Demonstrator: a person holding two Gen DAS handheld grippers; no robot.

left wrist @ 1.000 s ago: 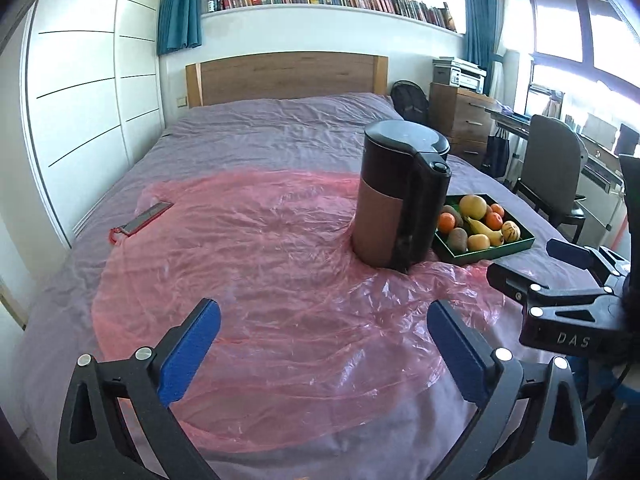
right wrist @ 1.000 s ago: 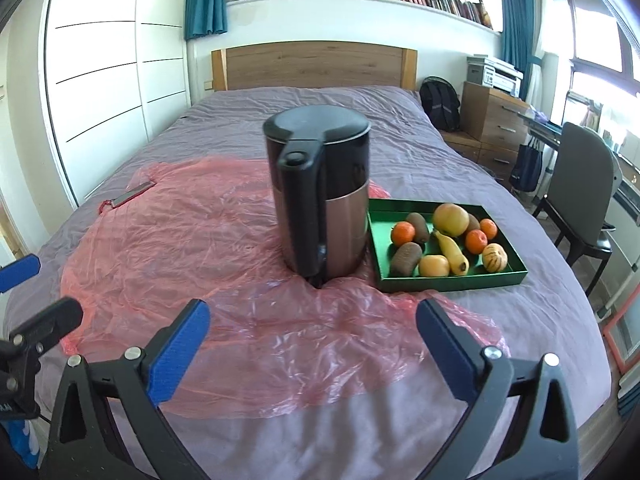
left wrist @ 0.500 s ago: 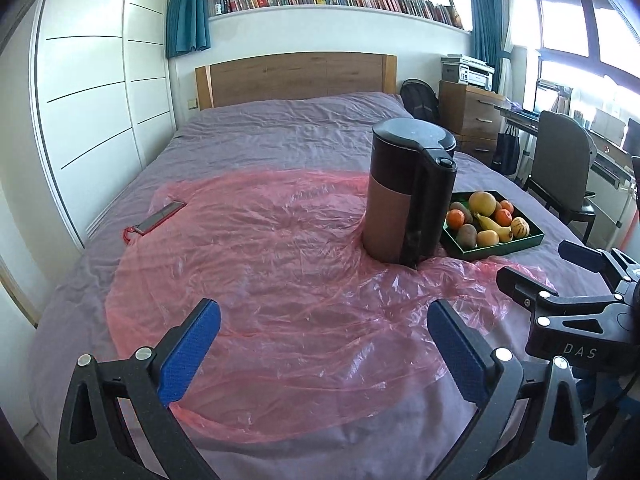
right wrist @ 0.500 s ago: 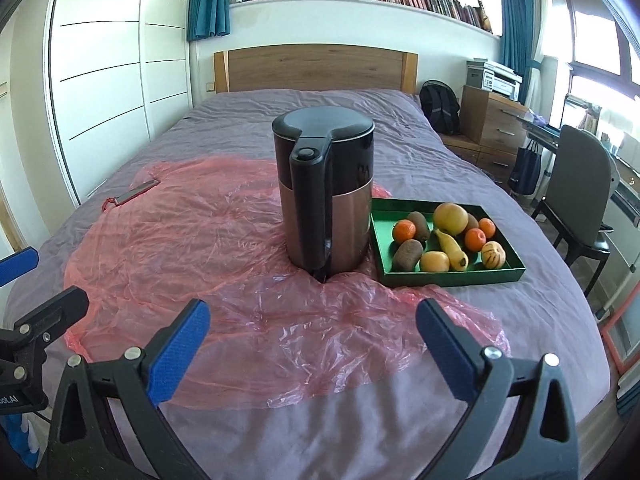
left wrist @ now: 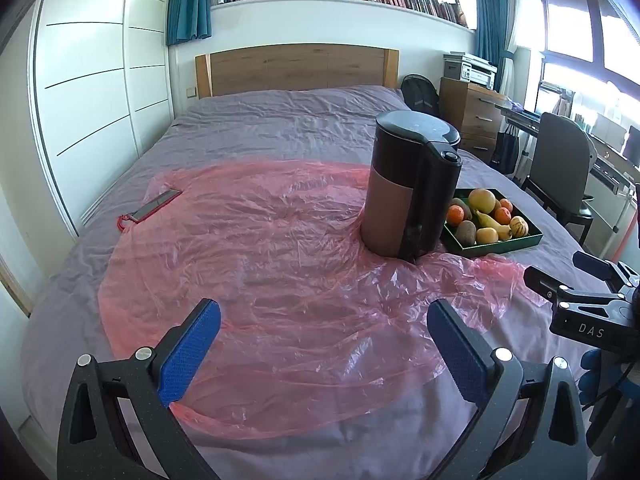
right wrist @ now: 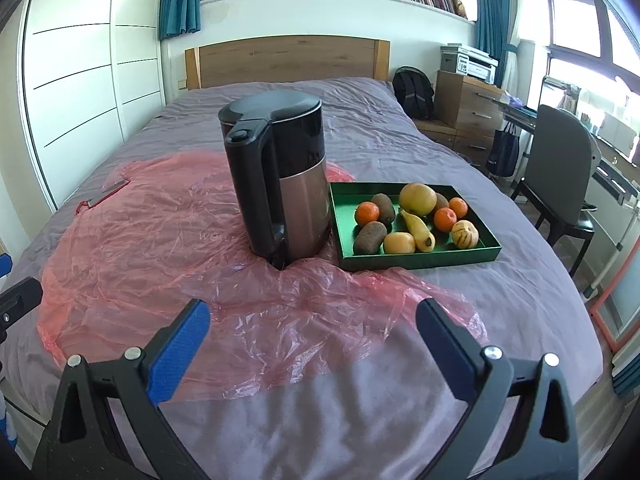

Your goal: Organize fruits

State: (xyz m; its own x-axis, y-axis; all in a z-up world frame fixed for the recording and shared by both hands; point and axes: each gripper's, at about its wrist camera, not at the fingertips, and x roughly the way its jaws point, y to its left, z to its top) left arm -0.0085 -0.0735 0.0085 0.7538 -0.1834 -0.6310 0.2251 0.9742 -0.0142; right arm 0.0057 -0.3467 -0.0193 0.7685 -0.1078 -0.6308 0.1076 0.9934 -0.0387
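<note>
A green tray (right wrist: 420, 260) on the bed holds several fruits: oranges (right wrist: 367, 213), kiwis (right wrist: 369, 237), a banana (right wrist: 418, 225), a large yellow fruit (right wrist: 418, 198) and a striped one (right wrist: 465, 234). The tray also shows in the left wrist view (left wrist: 504, 245), partly behind the kettle. My left gripper (left wrist: 323, 312) is open and empty above the pink plastic sheet. My right gripper (right wrist: 313, 313) is open and empty, hovering short of the kettle and tray; it also shows in the left wrist view (left wrist: 576, 276).
A black and copper kettle (right wrist: 278, 184) stands on the pink plastic sheet (left wrist: 256, 256) just left of the tray. A red phone (left wrist: 154, 210) lies at the sheet's left edge. A chair (right wrist: 560, 168) and desk stand right of the bed.
Both grippers have drawn back and risen a little; the kettle and tray look slightly farther off. Both stay open and empty.
</note>
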